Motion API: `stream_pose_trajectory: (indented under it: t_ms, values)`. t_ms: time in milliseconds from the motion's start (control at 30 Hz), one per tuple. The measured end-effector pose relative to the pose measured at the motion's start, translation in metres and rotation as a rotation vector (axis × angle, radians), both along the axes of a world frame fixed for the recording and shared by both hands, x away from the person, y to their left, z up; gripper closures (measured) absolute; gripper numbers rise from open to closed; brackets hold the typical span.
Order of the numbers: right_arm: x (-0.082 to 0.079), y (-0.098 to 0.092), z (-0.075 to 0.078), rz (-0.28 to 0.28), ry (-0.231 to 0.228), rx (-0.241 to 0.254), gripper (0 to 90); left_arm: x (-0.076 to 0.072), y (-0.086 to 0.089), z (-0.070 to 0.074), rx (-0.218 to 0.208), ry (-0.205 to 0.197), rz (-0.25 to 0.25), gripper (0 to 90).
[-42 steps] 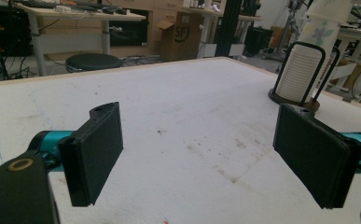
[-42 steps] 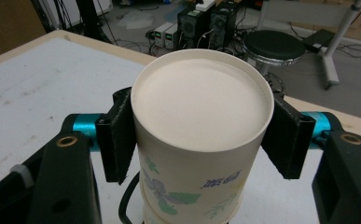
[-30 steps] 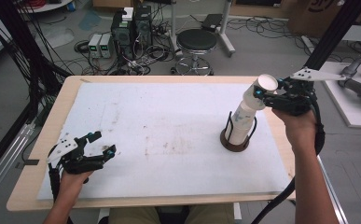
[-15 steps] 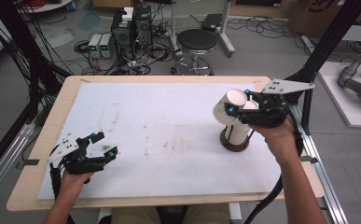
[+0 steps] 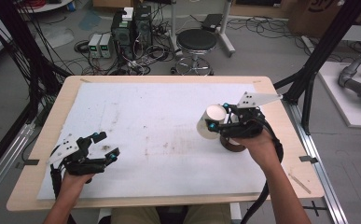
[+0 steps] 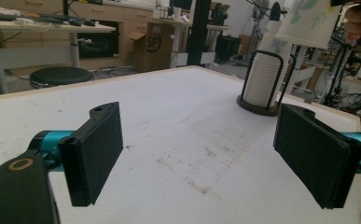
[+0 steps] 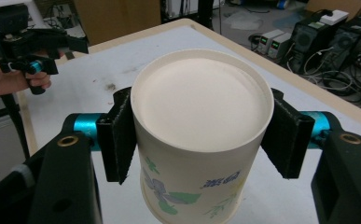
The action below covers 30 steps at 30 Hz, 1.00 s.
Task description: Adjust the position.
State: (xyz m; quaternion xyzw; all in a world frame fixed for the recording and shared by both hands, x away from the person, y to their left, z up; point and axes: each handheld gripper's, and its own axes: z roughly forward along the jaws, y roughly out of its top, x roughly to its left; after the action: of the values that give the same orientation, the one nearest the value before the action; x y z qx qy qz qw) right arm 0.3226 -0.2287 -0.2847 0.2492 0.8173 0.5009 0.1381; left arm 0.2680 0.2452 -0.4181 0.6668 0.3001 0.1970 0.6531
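Item: paper cup (image 5: 211, 122) | being held above table (image 5: 145, 112) beside cup rack (image 5: 234, 143) | right gripper (image 5: 218, 116) clamping its sides | left gripper (image 5: 104, 145) hanging open, empty | likely light, crushable; gripping sidewall gently.

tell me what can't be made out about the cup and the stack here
- High view: the black wire cup holder and its stack sit mostly behind the right tongs and hand.
- Right gripper view: the white floral paper cup has its mouth cut off by the bottom edge.
- Left gripper view: the cup's top is cut off by the top edge.
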Motion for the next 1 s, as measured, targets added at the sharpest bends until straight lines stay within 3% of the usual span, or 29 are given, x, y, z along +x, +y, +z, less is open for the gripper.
stream_pose_trajectory:
  t_ms: [33,200,433,567,1000]
  values:
    - [0.0,0.002,-0.002,0.007,-0.001,0.002,35.2,0.001,-0.003,-0.001,0.008,-0.004,-0.029,15.8]
    - [-0.003,0.011,-0.014,0.031,0.01,0.011,35.1,0.003,-0.013,0.001,0.036,0.008,-0.062,16.0]
    - [-0.012,0.026,-0.034,0.082,0.018,0.019,35.1,0.002,-0.02,0.006,0.013,0.015,-0.104,15.4]
    - [-0.011,0.034,-0.042,0.102,0.034,0.013,35.1,0.001,-0.03,0.008,0.035,0.006,-0.138,15.4]
    - [-0.012,0.05,-0.048,0.165,0.037,0.014,35.1,0.003,-0.065,0.013,0.084,-0.003,-0.23,15.9]
